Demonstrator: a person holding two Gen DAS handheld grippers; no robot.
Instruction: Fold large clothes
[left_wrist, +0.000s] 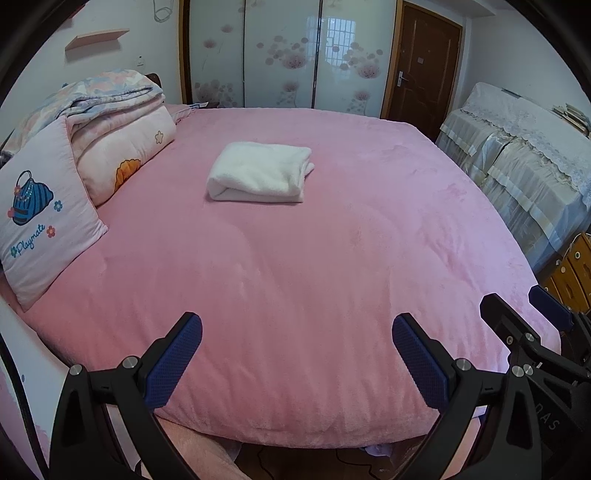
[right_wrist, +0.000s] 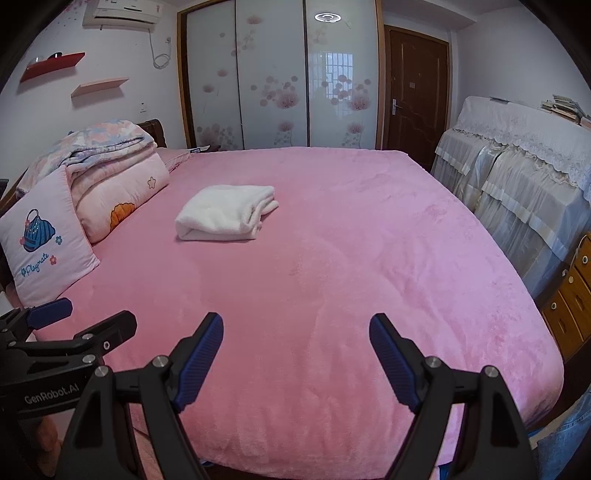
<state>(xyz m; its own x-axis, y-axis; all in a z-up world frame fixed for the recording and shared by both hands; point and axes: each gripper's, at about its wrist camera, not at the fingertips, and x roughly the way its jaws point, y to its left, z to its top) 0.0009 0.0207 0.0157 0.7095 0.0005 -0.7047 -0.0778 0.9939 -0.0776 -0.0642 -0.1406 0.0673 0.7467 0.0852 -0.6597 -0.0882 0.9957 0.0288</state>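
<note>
A white fleece garment (left_wrist: 260, 172) lies folded into a thick rectangle on the pink bed (left_wrist: 314, 277), left of the bed's middle. It also shows in the right wrist view (right_wrist: 225, 213). My left gripper (left_wrist: 297, 325) is open and empty, held above the bed's near edge, well short of the garment. My right gripper (right_wrist: 296, 325) is open and empty too, beside the left one at the near edge. The right gripper's fingers show at the right border of the left wrist view (left_wrist: 517, 321). The left gripper shows at the lower left of the right wrist view (right_wrist: 86, 325).
A "Playmate" pillow (left_wrist: 40, 229) and a folded floral quilt (left_wrist: 122, 147) lie at the bed's left side. A lace-covered cabinet (left_wrist: 524, 162) and wooden drawers (left_wrist: 572, 273) stand to the right. Sliding wardrobe doors (left_wrist: 280, 55) and a brown door (left_wrist: 421, 62) are behind the bed.
</note>
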